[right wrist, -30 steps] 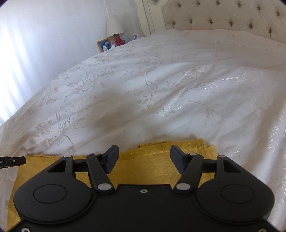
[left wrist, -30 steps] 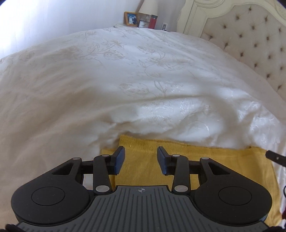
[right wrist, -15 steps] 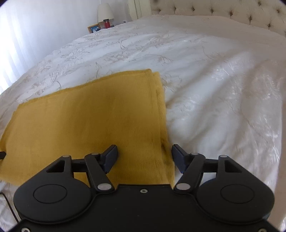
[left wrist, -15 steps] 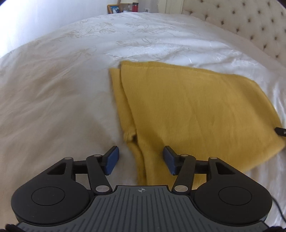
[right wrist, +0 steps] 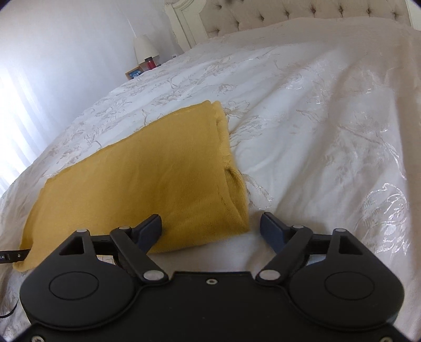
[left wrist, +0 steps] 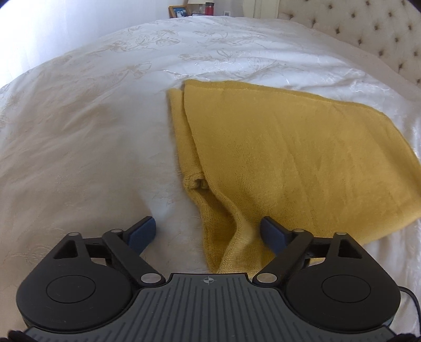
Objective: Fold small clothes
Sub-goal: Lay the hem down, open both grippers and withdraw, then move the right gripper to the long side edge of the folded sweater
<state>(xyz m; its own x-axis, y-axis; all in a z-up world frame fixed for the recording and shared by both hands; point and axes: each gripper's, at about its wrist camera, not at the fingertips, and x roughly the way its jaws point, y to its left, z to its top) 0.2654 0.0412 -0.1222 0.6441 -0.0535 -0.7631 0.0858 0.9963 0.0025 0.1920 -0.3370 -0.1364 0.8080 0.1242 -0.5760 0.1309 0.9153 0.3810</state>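
The left gripper (left wrist: 208,232) is being held with its blue-padded fingers spread wide, and nothing is being gripped; the near left corner of the folded mustard-yellow knitted garment (left wrist: 289,168) is being straddled between them. The right gripper (right wrist: 210,229) is likewise being held wide and empty, the garment's (right wrist: 147,173) near right corner lying between its fingers. Ahead of both grippers the garment is being supported flat by the white floral-embroidered bedspread (right wrist: 315,131). Farther off, a cream tufted headboard (right wrist: 302,13) and a white-shaded bedside lamp (right wrist: 146,47) are being shown.
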